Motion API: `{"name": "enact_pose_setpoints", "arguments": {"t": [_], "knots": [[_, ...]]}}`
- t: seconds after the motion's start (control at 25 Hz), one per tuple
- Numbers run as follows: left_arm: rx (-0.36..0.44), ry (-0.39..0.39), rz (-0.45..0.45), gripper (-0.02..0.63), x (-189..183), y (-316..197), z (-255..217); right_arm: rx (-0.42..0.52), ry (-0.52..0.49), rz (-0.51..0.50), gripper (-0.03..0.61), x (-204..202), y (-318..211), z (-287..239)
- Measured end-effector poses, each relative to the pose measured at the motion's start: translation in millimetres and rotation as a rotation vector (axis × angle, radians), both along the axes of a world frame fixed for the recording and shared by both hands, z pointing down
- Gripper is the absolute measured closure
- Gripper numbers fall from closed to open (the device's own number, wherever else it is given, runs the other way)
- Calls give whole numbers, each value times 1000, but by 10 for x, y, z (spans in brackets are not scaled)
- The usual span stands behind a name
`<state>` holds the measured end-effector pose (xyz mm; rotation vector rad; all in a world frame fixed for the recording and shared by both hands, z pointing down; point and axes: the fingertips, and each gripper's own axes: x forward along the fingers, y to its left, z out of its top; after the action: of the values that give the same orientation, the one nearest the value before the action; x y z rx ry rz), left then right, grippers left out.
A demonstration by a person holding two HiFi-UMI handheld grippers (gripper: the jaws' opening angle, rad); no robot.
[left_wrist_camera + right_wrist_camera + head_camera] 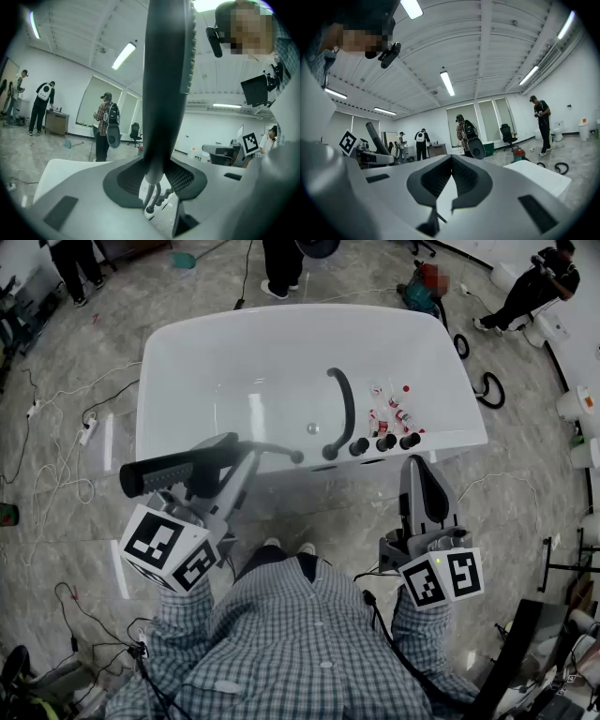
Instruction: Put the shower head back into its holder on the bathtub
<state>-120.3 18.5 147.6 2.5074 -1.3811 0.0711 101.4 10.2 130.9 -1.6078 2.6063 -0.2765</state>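
The black shower head (169, 472) lies roughly level over the floor in front of the white bathtub (187, 334), with my left gripper (228, 463) shut on its handle. In the left gripper view the shower head (166, 70) rises as a dark column from between the jaws of the left gripper (157, 176). A black curved spout (345, 404) and three black knobs (384, 442) sit on the tub's near rim. I cannot make out the holder. My right gripper (419, 479) hovers at the tub's near right corner; in its own view the right gripper (451, 161) is shut on nothing.
Small red-capped bottles (394, 409) lie at the tub's right end. Cables (56, 456) trail over the floor at the left. A black ring (492, 390) and white fixtures (572, 404) are at the right. People (281, 263) stand beyond the tub.
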Motion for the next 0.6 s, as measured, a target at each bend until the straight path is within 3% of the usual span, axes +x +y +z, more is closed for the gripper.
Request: {"name": "enact_pose_setpoints", "arguments": {"t": [0.6], "knots": [[6, -40, 46, 474, 58, -36, 4, -6, -1, 1, 563, -38, -48, 4]]}}
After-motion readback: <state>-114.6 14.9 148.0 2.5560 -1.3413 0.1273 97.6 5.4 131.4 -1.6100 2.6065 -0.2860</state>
